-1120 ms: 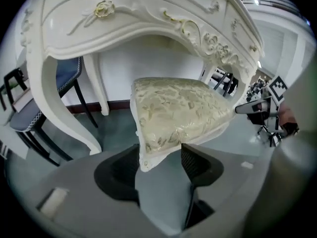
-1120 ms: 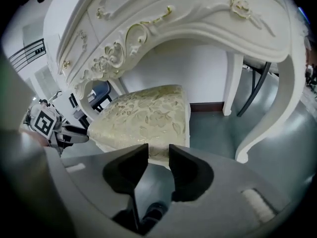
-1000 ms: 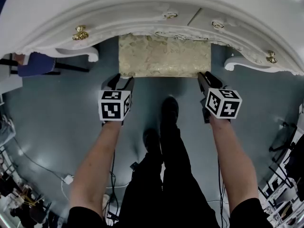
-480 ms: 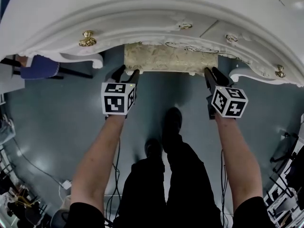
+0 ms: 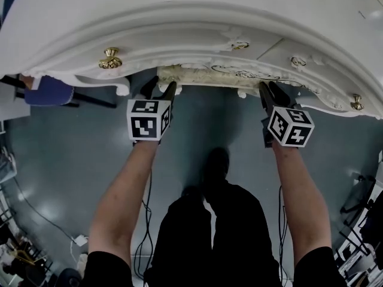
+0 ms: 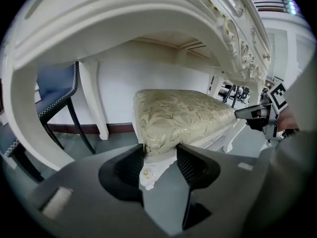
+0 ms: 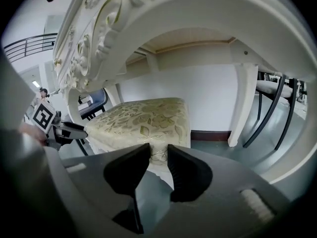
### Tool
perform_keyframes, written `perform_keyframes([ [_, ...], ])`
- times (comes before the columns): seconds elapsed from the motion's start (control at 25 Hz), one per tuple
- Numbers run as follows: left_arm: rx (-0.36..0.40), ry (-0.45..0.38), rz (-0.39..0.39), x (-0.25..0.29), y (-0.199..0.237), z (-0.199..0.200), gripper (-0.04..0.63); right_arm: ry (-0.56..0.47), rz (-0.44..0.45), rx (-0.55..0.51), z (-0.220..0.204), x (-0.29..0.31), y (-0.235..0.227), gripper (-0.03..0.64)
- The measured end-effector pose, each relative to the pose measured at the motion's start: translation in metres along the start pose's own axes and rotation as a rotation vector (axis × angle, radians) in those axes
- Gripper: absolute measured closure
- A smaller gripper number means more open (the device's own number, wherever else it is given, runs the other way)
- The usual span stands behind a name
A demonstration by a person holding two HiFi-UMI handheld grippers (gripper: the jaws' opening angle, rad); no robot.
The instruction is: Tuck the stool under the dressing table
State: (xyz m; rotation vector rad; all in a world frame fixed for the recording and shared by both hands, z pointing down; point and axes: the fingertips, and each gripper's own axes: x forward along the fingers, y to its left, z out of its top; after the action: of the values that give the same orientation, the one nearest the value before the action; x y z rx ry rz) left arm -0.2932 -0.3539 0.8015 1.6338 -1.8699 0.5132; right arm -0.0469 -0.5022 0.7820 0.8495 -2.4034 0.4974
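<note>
As forearms (image 5: 122, 196) stretch forward, hand-held grippers (image 5: 161, 86) (image 5: 269, 89) pinching stool (image 5: 203, 74)

Stool (image 6: 183, 118) fills the kneehole; dressing table (image 5: 179, 23) rim overhangs you, legs (image 6: 91, 100) flank both sides; floor (image 5: 72, 154) behind you is open.

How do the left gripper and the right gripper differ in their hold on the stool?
The left gripper has its jaws wider apart than the right gripper. The left clamps the stool at its left near corner, the right at its right near corner. Both are shut on the stool, which sits mostly under the dressing table.
</note>
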Motion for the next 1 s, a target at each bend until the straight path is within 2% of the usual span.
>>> perform_keyframes([
  [0.16, -0.011, -0.031, 0.017, 0.006, 0.006, 0.007, 0.371, -0.023, 0.014, -0.023, 0.006, 0.008, -0.001, 0.5],
  [0.52, -0.009, -0.038, 0.06, 0.018, 0.007, 0.02, 0.374, -0.041, 0.022, -0.033, 0.022, 0.019, -0.012, 0.5],
  [0.64, -0.055, -0.04, 0.098, -0.001, 0.004, 0.015, 0.393, -0.004, 0.038, -0.03, 0.016, -0.001, -0.005, 0.502],
  [0.72, -0.077, -0.034, 0.093, -0.019, -0.003, 0.009, 0.394, 0.025, 0.047, -0.044, 0.008, -0.018, 0.005, 0.517],
  [0.88, -0.055, -0.006, 0.054, -0.058, -0.025, 0.005, 0.412, 0.071, 0.067, -0.017, -0.006, -0.054, 0.029, 0.529],
  [1.0, -0.043, 0.005, 0.022, -0.091, -0.039, 0.01, 0.434, 0.08, 0.087, 0.012, -0.008, -0.091, 0.053, 0.566],
])
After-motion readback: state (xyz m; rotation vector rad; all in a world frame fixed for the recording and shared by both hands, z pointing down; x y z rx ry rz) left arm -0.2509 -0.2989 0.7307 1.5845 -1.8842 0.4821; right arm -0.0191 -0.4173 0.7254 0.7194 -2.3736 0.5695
